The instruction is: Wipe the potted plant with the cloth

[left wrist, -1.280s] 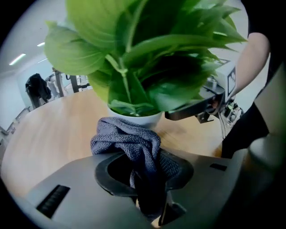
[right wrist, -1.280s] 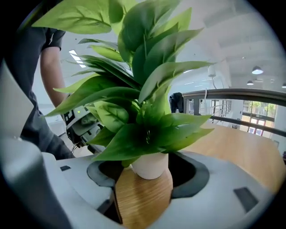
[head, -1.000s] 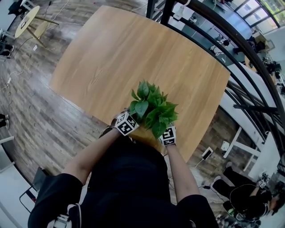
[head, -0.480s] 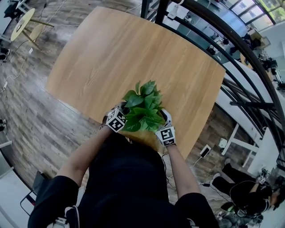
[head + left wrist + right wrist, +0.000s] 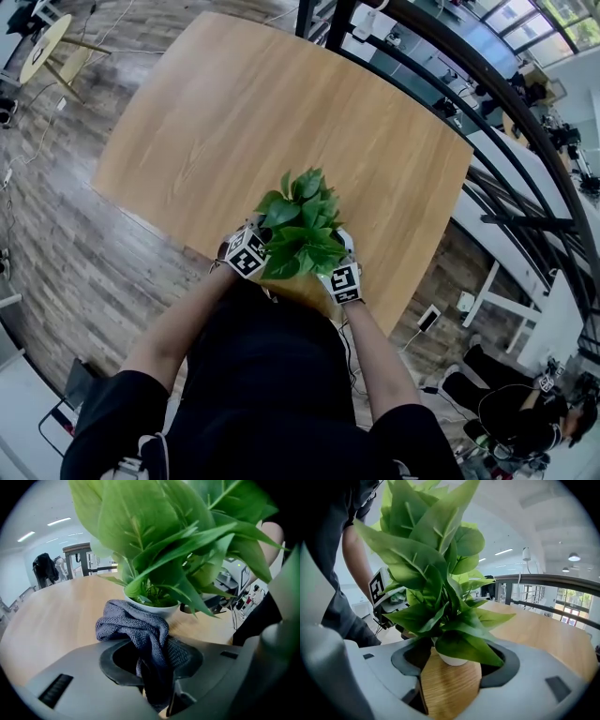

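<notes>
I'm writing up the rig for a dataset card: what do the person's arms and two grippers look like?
The left gripper and right gripper are light-grey shells with a dark rounded recess at the front. Each carries a cube of black-and-white square markers. The person wears a black short-sleeved top.

Right gripper view, contents placed against the potted plant.

1. Potted plant (image 5: 436, 588): broad glossy green leaves, upright in a small white round pot (image 5: 451, 659), centre.
2. Right gripper (image 5: 451, 682): grey moulded body with dark pads, below the plant. The jaws stand apart, with the pot at their gap and bare wood showing on either side of it.
3. Light wooden table (image 5: 543, 634): under and right of the plant.
4. Left gripper (image 5: 389, 599): black-and-white marker cube, left of the plant and behind its leaves.
5. Person's bare forearm (image 5: 358, 569): left of the plant.
6. Dark metal railing (image 5: 548, 579): right of the plant, beyond the table.
</notes>
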Available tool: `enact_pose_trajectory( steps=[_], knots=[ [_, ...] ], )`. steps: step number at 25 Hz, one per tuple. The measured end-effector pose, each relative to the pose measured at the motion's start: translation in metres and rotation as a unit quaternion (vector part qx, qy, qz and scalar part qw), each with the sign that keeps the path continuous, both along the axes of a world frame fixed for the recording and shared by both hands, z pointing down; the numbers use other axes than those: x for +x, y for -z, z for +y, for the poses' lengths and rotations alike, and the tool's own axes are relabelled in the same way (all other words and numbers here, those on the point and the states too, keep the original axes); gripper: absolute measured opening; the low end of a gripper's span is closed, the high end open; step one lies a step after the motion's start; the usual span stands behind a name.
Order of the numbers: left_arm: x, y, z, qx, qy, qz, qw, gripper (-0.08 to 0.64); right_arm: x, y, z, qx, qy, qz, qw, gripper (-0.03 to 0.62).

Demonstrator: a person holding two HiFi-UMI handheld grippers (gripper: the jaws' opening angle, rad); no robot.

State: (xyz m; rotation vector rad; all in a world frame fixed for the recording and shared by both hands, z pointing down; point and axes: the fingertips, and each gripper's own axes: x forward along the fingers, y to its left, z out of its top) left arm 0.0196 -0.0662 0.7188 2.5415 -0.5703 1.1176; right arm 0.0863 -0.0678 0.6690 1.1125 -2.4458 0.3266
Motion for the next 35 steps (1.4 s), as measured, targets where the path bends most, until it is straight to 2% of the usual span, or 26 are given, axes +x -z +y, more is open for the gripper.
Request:
enact_pose_trajectory(
  steps=[4,8,10,16,17,19,21,24,26,30,35],
  knots=[
    [0.008,-0.006,0.027,-0.015,-0.038,0.011,0.9991,0.145,-0.002,-0.001,0.000,-0.001,-0.006,0.000,1.000,0.284],
    [0.014,-0.014,0.033,-0.027,-0.007,0.025,0.9993,0.145,0.000,-0.002,0.001,-0.003,-0.010,0.000,1.000,0.284],
    [0.010,-0.013,0.030,-0.025,-0.004,0.022,0.9994,0.146,-0.002,-0.003,0.007,-0.009,-0.007,-0.003,1.000,0.284],
    [-0.011,-0.003,0.011,-0.006,0.012,0.011,0.9999,0.146,-0.021,-0.004,0.044,-0.038,0.057,-0.033,0.997,0.284],
    [-0.014,-0.001,0.007,-0.003,0.018,0.009,0.9998,0.146,-0.020,-0.006,0.045,-0.045,0.053,-0.040,0.997,0.284],
    [-0.018,0.000,0.001,0.001,0.033,0.008,0.9994,0.146,-0.010,-0.009,0.033,-0.056,0.014,-0.045,0.997,0.284],
    [-0.020,-0.001,-0.002,0.003,0.046,0.008,0.9989,0.146,0.001,-0.009,0.017,-0.046,-0.019,-0.029,0.998,0.284],
    [-0.018,-0.001,-0.002,0.008,0.044,0.002,0.9990,0.146,-0.002,-0.006,0.009,-0.021,0.011,0.010,1.000,0.284],
    [-0.014,0.000,-0.006,0.015,0.037,-0.005,0.9992,0.146,-0.010,-0.004,0.008,-0.019,0.035,0.019,0.999,0.284],
    [-0.015,-0.001,-0.008,0.016,0.035,-0.017,0.9991,0.146,-0.017,0.000,0.005,-0.019,0.010,0.009,1.000,0.284],
    [-0.005,-0.004,0.018,-0.002,0.011,-0.003,0.9999,0.146,-0.018,0.000,0.006,-0.009,-0.018,0.010,1.000,0.284]
  ],
)
